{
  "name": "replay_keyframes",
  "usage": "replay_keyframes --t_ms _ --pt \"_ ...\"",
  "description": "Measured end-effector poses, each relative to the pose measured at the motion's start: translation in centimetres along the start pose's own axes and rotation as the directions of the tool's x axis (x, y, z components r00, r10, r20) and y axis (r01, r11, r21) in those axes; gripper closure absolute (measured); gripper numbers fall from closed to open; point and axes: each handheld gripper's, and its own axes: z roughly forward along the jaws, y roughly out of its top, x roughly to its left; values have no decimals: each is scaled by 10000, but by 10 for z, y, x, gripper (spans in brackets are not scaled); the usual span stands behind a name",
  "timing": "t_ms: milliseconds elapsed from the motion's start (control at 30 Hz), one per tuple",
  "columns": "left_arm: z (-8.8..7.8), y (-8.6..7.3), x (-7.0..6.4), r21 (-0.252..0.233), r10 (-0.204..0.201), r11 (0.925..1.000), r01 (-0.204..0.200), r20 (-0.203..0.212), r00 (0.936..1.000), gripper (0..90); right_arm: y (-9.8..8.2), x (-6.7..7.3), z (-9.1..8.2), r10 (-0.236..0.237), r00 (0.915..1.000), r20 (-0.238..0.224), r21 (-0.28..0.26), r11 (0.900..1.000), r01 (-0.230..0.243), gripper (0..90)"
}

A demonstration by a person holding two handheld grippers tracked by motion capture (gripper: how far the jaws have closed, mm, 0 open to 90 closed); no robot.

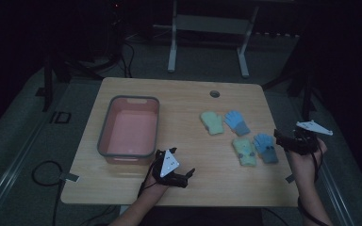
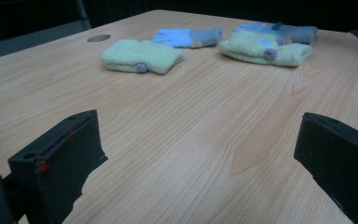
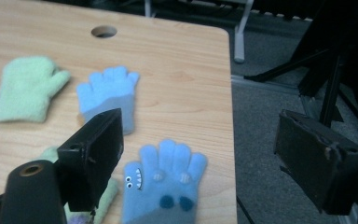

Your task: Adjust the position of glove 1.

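Left claw [image 1: 187,175] sits near the front edge of the table [image 1: 188,101], jaws wide apart, holding nothing, aimed right across bare wood. Just behind and left of it is the pink tub [image 1: 129,129] with a grey rim, nothing in it as far as I can tell in this dim light.

Moving right: four gloves lie flat in a loose cluster on the right half of the table. Back row has the far green mitten [image 1: 211,122] and, just beside it, the far blue glove [image 1: 236,122]. Front row has the near green mitten [image 1: 244,150] touching or nearly touching the near blue glove [image 1: 266,147], which has a monster face and grey cuff in my right gripper view. A small round hole [image 1: 215,93] sits in the tabletop behind the gloves.

Right claw [image 1: 283,139] hovers at the table's right edge, just beside the near blue glove, jaws wide apart and holding nothing. In its own view one jaw is over the gloves and the other hangs over the floor beyond the edge. My right hand [image 1: 306,157] grips it from below.
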Motion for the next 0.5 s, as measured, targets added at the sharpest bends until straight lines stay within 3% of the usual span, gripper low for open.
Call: replay_keyframes --t_ms 333,500 --pt "1 0 0 48 11 10000 -11 20 10000 11 26 18 6 -717 9940 -828 216 9970 737 136" --pt "1 0 0 82 -35 10000 34 138 9999 11 37 29 11 -847 9890 -1213 149 9961 872 128"
